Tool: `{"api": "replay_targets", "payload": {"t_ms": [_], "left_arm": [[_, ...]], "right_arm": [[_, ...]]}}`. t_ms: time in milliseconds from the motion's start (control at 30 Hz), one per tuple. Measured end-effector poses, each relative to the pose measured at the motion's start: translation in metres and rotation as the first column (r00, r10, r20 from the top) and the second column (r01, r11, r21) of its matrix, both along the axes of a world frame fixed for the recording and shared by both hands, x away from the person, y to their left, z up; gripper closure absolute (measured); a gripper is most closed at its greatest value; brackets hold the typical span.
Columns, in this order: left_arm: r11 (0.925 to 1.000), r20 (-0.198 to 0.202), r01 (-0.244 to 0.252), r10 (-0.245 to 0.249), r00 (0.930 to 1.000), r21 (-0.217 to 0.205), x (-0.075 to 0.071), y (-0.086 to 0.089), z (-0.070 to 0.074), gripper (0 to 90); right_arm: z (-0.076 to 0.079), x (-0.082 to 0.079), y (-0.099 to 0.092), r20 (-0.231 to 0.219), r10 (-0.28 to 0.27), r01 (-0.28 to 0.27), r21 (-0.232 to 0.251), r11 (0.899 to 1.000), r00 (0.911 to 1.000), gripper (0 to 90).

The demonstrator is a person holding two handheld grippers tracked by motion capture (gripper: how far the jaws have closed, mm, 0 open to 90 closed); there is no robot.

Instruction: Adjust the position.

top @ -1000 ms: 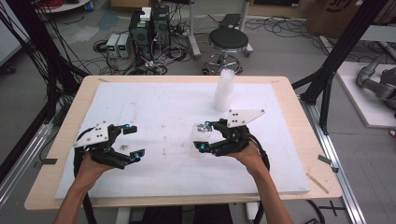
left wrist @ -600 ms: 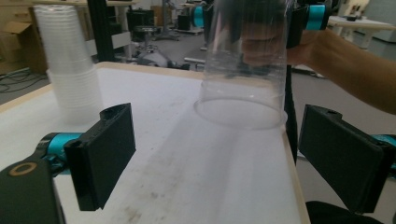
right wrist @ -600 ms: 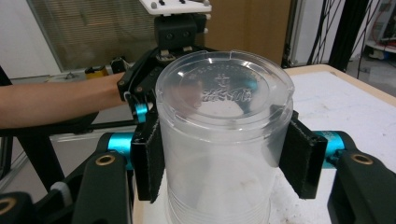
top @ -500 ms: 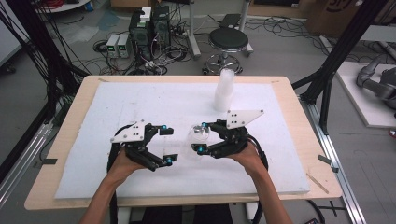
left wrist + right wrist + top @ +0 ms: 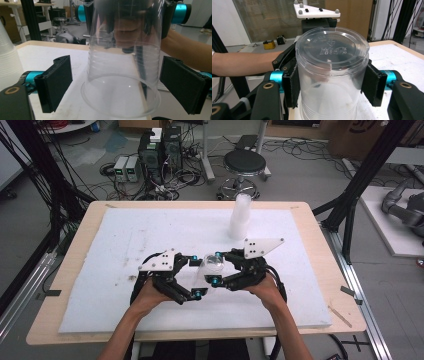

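A clear plastic cup [image 5: 212, 263] lies on its side just above the white foam mat [image 5: 125, 235], between the two grippers. My right gripper [image 5: 215, 268] is shut on it; in the right gripper view both pads press the cup's [image 5: 332, 75] walls, and its embossed base shows. My left gripper [image 5: 197, 277] is open, with its jaws standing either side of the cup's open rim [image 5: 120, 97]. In the left gripper view a gap remains between each pad [image 5: 53, 83] and the cup wall. The right hand shows through the cup.
A tall stack of clear cups [image 5: 239, 217] stands on the mat behind the grippers, also at the left edge of the left gripper view [image 5: 7, 57]. Black frame posts [image 5: 350, 205] flank the table. A stool [image 5: 245, 162] and electronics sit on the floor beyond.
My left gripper has moved right across the mat, and its open jaws now bracket the cup's rim. The right gripper has kept the cup in place.
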State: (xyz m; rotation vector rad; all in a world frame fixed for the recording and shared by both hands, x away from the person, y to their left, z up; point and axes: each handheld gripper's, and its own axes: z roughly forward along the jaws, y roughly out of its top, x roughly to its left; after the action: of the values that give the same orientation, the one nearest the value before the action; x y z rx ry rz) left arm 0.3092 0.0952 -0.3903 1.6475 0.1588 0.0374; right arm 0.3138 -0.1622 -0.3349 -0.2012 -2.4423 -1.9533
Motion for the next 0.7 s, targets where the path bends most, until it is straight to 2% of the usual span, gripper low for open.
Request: {"api": "replay_targets", "payload": {"t_ms": [300, 567, 633, 700], "left_arm": [[0.9998, -0.014, 0.019, -0.019, 0.9997, -0.008, -0.0011, -0.0084, -0.003, 12.3], [0.9998, -0.026, 0.008, -0.009, 0.9996, -0.02, -0.0012, -0.0082, -0.0069, 19.2], [0.9997, -0.023, 0.007, -0.008, 0.9997, -0.025, -0.0013, -0.0071, -0.0071, 22.3], [0.9996, -0.018, 0.009, -0.01, 0.9998, -0.026, -0.0014, -0.0065, -0.0068, 25.3]], "right_arm": [[-0.0015, -0.0006, 0.0014, -0.015, 0.01, -0.009, 0.01, 1.0, 0.9998, 40.0], [-0.0033, 0.0001, 0.0021, -0.017, 0.012, -0.012, 0.014, 1.0, 0.9998, 40.0], [-0.0038, 0.0009, 0.0025, -0.01, 0.013, -0.012, 0.019, 1.0, 0.9999, 40.0], [-0.0041, 0.0003, 0.0025, -0.021, 0.014, -0.014, 0.014, 1.0, 0.9997, 40.0]]}}
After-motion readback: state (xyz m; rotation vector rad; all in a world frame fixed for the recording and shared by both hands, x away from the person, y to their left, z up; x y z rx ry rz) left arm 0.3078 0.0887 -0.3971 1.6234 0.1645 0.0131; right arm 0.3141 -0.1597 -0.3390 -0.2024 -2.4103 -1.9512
